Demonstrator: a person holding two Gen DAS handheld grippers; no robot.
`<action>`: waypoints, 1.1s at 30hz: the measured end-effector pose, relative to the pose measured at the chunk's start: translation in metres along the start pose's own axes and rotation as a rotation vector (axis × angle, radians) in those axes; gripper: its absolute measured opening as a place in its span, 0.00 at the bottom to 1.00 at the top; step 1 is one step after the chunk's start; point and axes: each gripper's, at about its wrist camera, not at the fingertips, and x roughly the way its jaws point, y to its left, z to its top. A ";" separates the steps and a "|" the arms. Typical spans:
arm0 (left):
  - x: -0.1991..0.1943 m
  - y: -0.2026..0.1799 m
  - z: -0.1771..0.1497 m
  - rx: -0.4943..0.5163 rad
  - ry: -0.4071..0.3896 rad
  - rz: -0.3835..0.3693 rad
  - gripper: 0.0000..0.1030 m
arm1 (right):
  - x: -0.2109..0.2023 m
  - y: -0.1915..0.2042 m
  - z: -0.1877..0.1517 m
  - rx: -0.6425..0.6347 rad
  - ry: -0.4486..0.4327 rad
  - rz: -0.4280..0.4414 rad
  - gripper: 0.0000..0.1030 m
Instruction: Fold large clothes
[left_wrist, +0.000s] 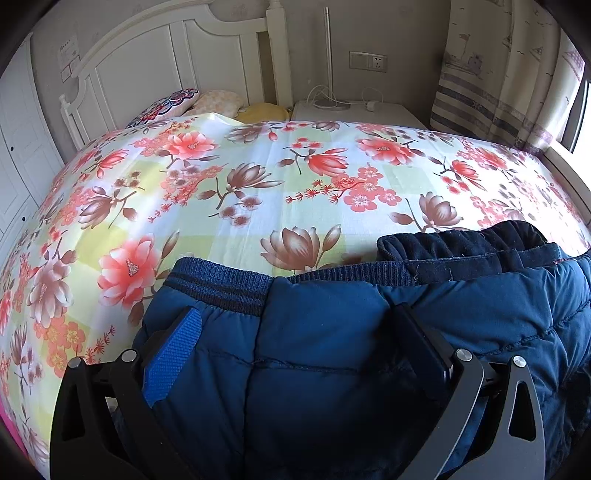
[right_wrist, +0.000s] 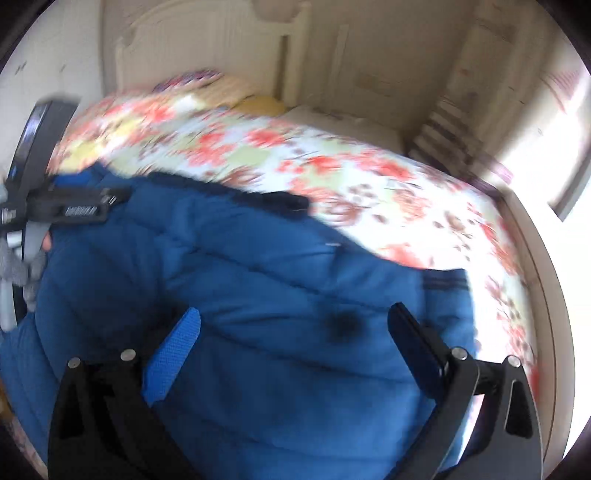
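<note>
Jaws first: the left gripper (left_wrist: 295, 325) stands wide apart over the blue padded jacket (left_wrist: 332, 350), its blue pad (left_wrist: 171, 354) at eight o'clock and the dark pad at four, nothing pinched between them, the quilted cloth simply lying below. Just beyond, at twelve o'clock, runs the ribbed hem (left_wrist: 221, 282), with the dark fleece lining (left_wrist: 461, 247) showing at two o'clock. That layering suggests the jacket is already doubled over on itself, hem brought up toward the collar end.

Over to the right gripper (right_wrist: 295, 325): also spread as wide as it goes, holding nothing, hovering above the same jacket (right_wrist: 258, 295); whether its tips brush the fabric I cannot tell through the blur. At nine o'clock in that view sits the other gripper's body (right_wrist: 55, 206), so both tools flank the garment, one per side, which makes sense for squaring up a bulky fold.

Outward again, the jacket lies on the near part of the bed, on the floral sheet (left_wrist: 258, 184), with pillows (left_wrist: 207, 103) and the white headboard (left_wrist: 166, 66) far off at eleven o'clock.
</note>
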 end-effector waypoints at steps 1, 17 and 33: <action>0.001 0.000 0.000 -0.003 0.001 -0.004 0.96 | 0.000 -0.016 -0.003 0.048 -0.003 -0.007 0.97; -0.054 0.004 -0.006 -0.046 -0.147 -0.016 0.96 | -0.008 -0.055 -0.018 0.182 -0.028 0.019 0.96; -0.063 -0.064 -0.066 0.127 -0.064 -0.175 0.96 | -0.013 0.023 -0.044 -0.057 0.011 0.108 0.97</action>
